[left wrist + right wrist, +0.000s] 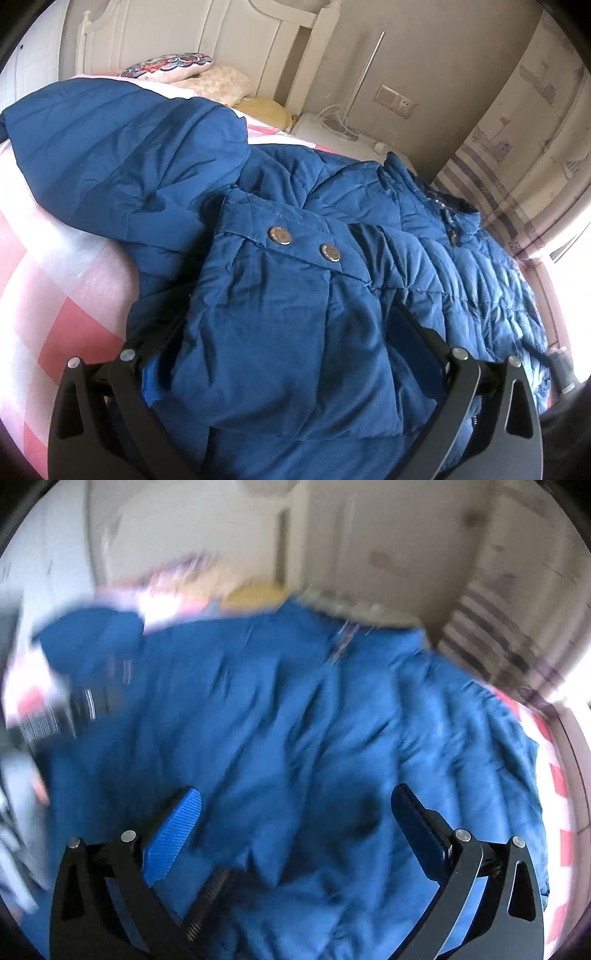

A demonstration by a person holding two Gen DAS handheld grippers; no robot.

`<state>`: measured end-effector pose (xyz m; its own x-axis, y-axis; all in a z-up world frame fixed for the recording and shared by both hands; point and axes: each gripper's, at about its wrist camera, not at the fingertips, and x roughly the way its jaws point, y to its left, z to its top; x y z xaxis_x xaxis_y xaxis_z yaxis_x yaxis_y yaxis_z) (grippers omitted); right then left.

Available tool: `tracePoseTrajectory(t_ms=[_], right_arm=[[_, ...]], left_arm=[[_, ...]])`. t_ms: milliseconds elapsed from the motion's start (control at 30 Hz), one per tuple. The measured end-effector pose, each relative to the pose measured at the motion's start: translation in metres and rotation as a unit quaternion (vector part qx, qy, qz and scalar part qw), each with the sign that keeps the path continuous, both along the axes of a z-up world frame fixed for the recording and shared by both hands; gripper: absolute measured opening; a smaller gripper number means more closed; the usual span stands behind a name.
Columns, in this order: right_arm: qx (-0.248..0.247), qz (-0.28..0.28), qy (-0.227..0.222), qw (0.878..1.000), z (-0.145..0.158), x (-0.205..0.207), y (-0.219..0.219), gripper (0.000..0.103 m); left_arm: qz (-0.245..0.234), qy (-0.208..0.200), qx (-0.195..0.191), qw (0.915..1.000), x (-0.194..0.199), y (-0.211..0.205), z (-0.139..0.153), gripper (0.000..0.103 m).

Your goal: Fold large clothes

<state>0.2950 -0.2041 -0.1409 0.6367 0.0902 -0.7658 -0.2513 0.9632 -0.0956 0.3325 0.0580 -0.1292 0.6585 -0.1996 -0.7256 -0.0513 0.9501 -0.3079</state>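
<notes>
A large blue quilted jacket [332, 206] lies spread on a bed, its hood [122, 147] at the upper left. A flap with two metal snap buttons [280, 236] lies near the middle. My left gripper [284, 332] stands wide, and a thick fold of the jacket lies between and over its fingers; only the right finger [417, 332] shows well. The right wrist view is blurred by motion. There my right gripper [295, 794] is open just above the jacket [295, 709], with its blue pads [173, 834] bare and nothing between them.
The bed has a pink and white checked sheet [55, 280]. Pillows [207, 77] lie by the white headboard [221, 33]. A white bedside stand [332, 129] with cables is beyond the jacket. A striped curtain [524, 147] hangs at the right.
</notes>
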Motion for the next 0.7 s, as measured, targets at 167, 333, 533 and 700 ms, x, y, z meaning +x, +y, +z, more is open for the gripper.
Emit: tracePoseTrajectory(t_ms=[167,333,533,700], right_arm=[[0.039,-0.007,0.009,0.999,-0.002,0.003,-0.008,0.099],[0.036,-0.007,0.006,0.999,-0.007,0.002,-0.013,0.099],[0.042,-0.006,0.008,0.999,-0.009,0.005,-0.017,0.099],[0.045,-0.006,0.009,0.999,-0.009,0.006,-0.017,0.099]], left_arm=[[0.034,-0.038,-0.072,0.9961,-0.012,0.039,0.019,0.1],[0.186,-0.07,-0.213,0.9567,-0.018,0.165,0.033,0.1],[0.31,-0.073,-0.301,0.899,-0.002,0.303,0.031,0.1],[0.326,-0.064,-0.312,0.89,0.03,0.35,0.031,0.07]])
